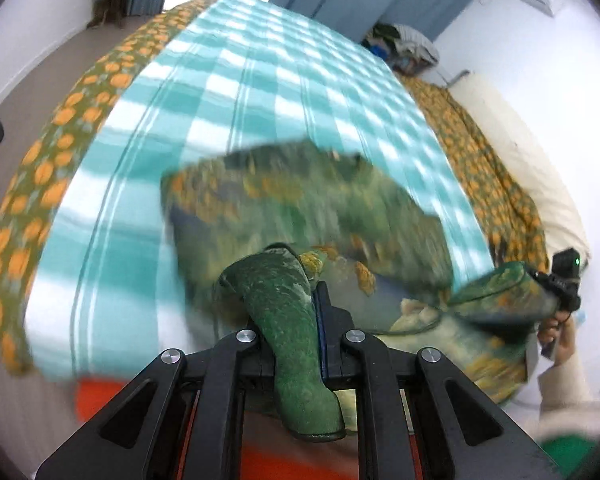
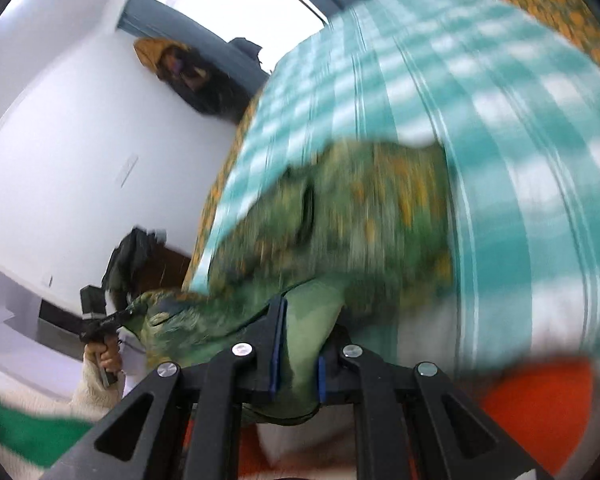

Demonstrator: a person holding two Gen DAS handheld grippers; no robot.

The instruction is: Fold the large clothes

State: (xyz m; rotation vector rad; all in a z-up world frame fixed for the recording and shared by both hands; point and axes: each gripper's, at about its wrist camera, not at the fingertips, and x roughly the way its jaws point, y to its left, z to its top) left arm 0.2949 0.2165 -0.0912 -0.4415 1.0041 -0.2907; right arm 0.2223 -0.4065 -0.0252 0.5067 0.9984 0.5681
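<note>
Garment: a green cloth with orange print [image 1: 300, 200], hanging between both grippers above the teal checked bedspread [image 1: 148, 128] of the bed.
Left gripper [image 1: 296, 312]: clenched on one bunched green edge.
Right gripper [image 2: 300, 344]: clenched on another edge; the fabric fills the gap between the jaws.
Handling: judged soft, light and floppy; it sags in the middle and blurs.
Where to hold: corners or hems, kept well apart so the cloth stays spread.
</note>
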